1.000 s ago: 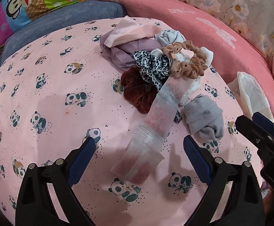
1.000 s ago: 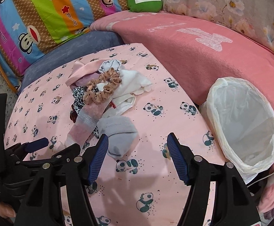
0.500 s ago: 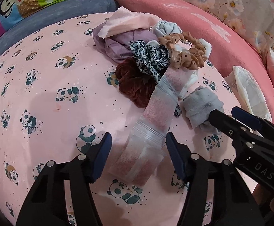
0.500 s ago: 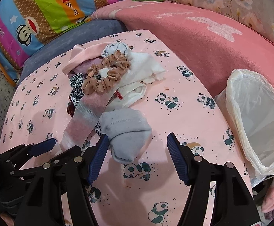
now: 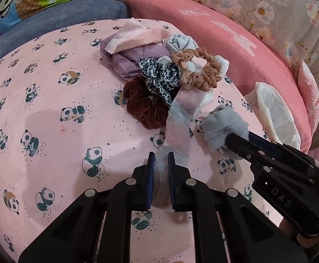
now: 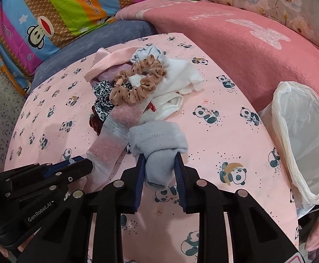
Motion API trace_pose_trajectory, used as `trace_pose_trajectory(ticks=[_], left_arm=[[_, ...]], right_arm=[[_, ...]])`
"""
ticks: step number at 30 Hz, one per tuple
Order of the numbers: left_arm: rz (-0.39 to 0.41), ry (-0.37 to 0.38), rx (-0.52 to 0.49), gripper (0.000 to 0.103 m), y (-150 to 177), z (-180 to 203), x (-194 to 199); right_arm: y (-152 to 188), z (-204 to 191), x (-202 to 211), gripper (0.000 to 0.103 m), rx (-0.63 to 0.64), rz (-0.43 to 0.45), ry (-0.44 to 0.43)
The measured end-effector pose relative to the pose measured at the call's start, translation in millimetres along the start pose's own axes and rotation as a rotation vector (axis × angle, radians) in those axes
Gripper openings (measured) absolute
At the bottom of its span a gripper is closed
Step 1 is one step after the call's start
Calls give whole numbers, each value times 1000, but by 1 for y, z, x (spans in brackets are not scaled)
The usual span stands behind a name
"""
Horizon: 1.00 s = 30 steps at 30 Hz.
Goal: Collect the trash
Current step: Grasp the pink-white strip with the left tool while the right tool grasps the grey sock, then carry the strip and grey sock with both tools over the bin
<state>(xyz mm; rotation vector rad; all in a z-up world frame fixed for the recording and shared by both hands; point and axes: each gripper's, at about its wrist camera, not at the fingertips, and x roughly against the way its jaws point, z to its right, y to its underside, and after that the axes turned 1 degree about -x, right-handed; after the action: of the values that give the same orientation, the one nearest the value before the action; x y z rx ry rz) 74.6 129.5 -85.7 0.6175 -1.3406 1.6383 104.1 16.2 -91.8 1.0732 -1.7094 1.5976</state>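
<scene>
Now left tongs (image 5: 159,162) pinch striped sock (image 5: 179,120); right tongs (image 6: 159,162) clamp grey sock (image 6: 159,146); scrunchies (image 6: 137,85) piled behind.

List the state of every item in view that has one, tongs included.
Left tongs: shut on the pink striped sock.
Right tongs: shut on the grey sock.
Trash bag: open.
Tan scrunchie: lying on top of the pile, untouched.

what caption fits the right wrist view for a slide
Right hand-held gripper clamps a grey sock beside the white trash bag.
</scene>
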Motion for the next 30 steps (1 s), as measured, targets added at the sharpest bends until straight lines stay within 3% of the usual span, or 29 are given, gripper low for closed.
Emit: trace_pose_trajectory(ticks=[15,30], left_arm=[[140,55,-108,10,-35,51,53],[292,163,-277,10,-99,147,97]], right_arm=[[-26,31,78,25,-55,188,7],[-46,102,158,25,-151,374,72]])
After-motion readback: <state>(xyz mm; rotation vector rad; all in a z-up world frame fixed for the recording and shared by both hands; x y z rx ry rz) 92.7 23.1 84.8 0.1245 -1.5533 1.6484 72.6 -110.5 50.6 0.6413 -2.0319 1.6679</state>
